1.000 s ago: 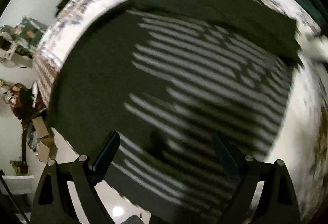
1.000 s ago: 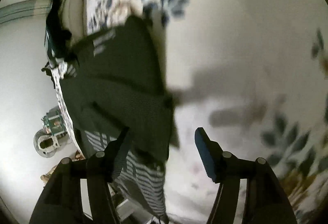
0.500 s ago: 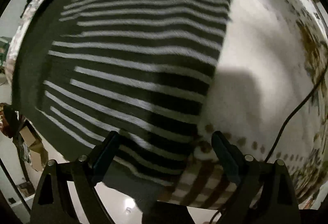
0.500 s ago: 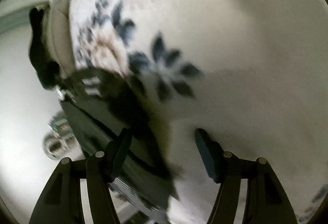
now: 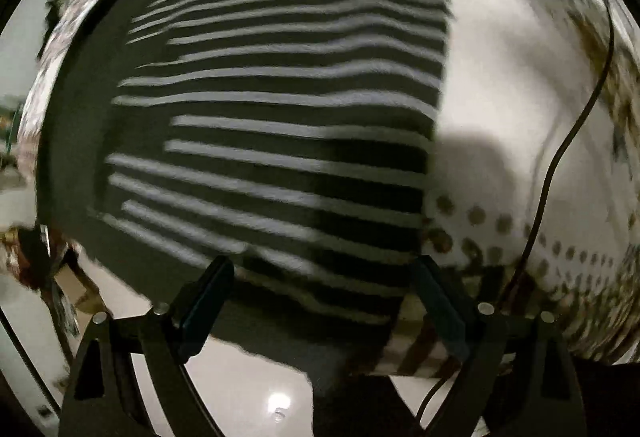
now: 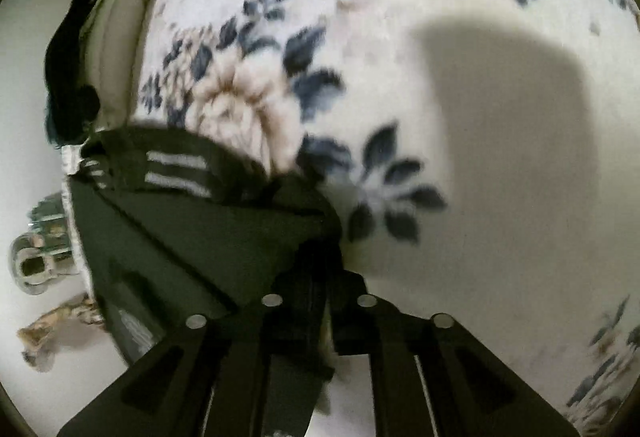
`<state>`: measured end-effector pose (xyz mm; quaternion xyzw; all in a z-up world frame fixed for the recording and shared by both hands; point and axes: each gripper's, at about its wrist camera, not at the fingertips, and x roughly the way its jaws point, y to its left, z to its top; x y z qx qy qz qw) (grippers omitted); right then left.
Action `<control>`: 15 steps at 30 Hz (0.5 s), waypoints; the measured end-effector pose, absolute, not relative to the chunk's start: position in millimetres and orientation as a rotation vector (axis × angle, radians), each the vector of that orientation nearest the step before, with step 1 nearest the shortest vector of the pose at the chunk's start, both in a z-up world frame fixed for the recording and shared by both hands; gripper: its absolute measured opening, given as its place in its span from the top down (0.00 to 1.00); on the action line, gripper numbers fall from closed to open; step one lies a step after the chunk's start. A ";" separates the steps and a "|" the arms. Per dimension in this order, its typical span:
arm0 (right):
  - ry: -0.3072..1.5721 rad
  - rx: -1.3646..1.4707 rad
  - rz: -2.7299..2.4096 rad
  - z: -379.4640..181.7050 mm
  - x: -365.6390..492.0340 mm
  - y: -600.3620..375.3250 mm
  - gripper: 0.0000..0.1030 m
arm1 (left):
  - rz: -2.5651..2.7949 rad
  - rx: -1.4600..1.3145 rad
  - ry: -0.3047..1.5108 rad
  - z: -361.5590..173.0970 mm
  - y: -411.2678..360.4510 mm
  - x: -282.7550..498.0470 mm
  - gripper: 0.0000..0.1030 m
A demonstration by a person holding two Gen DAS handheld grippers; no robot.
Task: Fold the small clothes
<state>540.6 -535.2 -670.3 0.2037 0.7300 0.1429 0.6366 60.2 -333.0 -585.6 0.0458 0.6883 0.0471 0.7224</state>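
A dark green garment with white stripes [image 5: 280, 125] lies spread on a bed with a floral cover [image 5: 500, 77]. My left gripper [image 5: 324, 297] is open and hovers just above the garment's near hem at the bed edge. In the right wrist view the same garment [image 6: 208, 233] shows its plain dark part and a striped cuff. My right gripper [image 6: 320, 277] is shut on a corner of the dark fabric by the floral cover [image 6: 400, 77].
A black cable [image 5: 560, 157] runs over the bed at the right of the left wrist view. A dark piece of clothing [image 6: 72, 49] lies on a pale pillow at the far left. Clutter [image 6: 36, 265] stands on the white floor beside the bed.
My right gripper has closed on the garment's corner; it was open before. My left gripper has shifted a little along the striped hem and stays open.
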 end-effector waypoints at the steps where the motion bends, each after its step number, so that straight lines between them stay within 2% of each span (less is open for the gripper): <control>1: 1.695 0.512 0.353 -672.8 538.8 -537.9 0.63 | 0.084 0.116 1.534 -592.8 -337.8 63.2 0.17; 2: 1.720 0.551 0.371 -674.9 536.2 -541.9 0.41 | 0.072 0.135 1.539 -597.4 -341.9 66.4 0.29; 3: 1.729 0.589 0.391 -676.4 533.7 -545.8 0.39 | 0.061 0.154 1.529 -599.5 -345.0 69.1 0.34; 4: 1.729 0.608 0.407 -677.2 532.5 -548.3 0.39 | 0.051 0.155 1.507 -596.9 -346.1 71.2 0.49; 5: 1.731 0.614 0.408 -678.6 532.1 -549.7 0.39 | 0.052 0.151 1.488 -592.8 -344.7 72.4 0.75; 7: 1.719 0.657 0.394 -682.3 536.4 -554.9 0.39 | 0.083 0.162 1.459 -580.5 -339.0 73.3 0.93; 11: 1.709 0.773 0.374 -697.5 547.6 -555.9 0.39 | 0.058 0.059 1.428 -554.4 -314.7 71.9 0.94; 12: 1.697 0.783 0.367 -696.0 547.8 -557.0 0.52 | 0.053 0.024 1.423 -546.3 -305.7 71.5 0.94; 13: 1.664 0.783 0.355 -692.5 548.5 -556.3 0.74 | 0.050 0.000 1.419 -540.8 -301.6 72.4 0.94; 14: 1.657 0.752 0.340 -689.0 547.0 -549.6 0.87 | 0.048 -0.027 1.412 -532.4 -294.1 71.7 0.94; 15: 1.655 0.722 0.333 -683.5 549.2 -543.0 0.88 | 0.042 -0.051 1.401 -520.5 -285.3 73.8 0.94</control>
